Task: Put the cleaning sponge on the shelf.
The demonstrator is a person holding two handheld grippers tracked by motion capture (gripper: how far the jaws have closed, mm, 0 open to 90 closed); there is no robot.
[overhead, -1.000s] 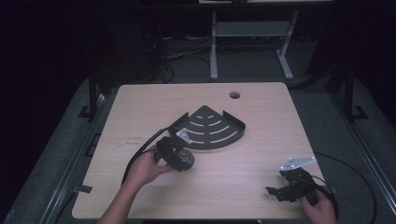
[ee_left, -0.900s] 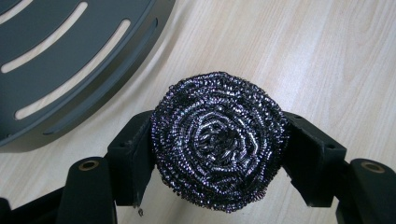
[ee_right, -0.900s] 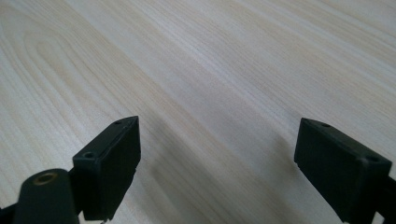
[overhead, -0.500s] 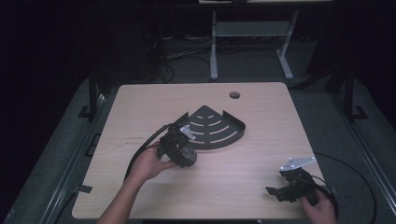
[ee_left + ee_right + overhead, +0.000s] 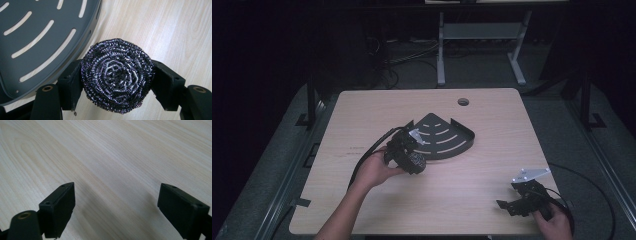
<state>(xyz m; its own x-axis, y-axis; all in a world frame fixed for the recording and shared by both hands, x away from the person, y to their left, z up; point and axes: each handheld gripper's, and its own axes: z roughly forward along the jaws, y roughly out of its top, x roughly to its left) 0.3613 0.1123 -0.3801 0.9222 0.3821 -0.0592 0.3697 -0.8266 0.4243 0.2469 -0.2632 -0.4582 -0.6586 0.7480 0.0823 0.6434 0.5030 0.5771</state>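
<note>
Left tongs [image 5: 117,82] clamped on a steel wool scourer [image 5: 117,78], one jaw pressed into each side of the ball, grip looks firm, coil face turned to the left gripper view's camera; scourer sits centre to lower centre of that frame, apparently lifted a little off the counter [image 5: 175,32], though contact underneath can't be told; just upper left of it the curved rim of the grey slotted corner tray [image 5: 45,32], near but not touching as far as visible; in the high view the left tongs [image 5: 408,152] with the scourer [image 5: 416,161] sit left of centre, at the tray's [image 5: 447,137] lower-left edge, left hand [image 5: 374,170] behind them; right tongs [image 5: 116,202] wide open, nothing between the jaws, bare wood below; in the high view the right tongs [image 5: 522,200] are low at lower right of the frame, well apart from tray and scourer, right hand [image 5: 554,222] at the bottom edge; progress judgement: pick-up done, scourer secured and brought to the tray's edge; likely left: carry it over the rim, set it on the slotted floor, release, pull back; right side idle so far, may not be needed; tray itself has nothing in it; round cable hole [image 5: 463,101] in the counter at upper centre, irrelevant.
</note>
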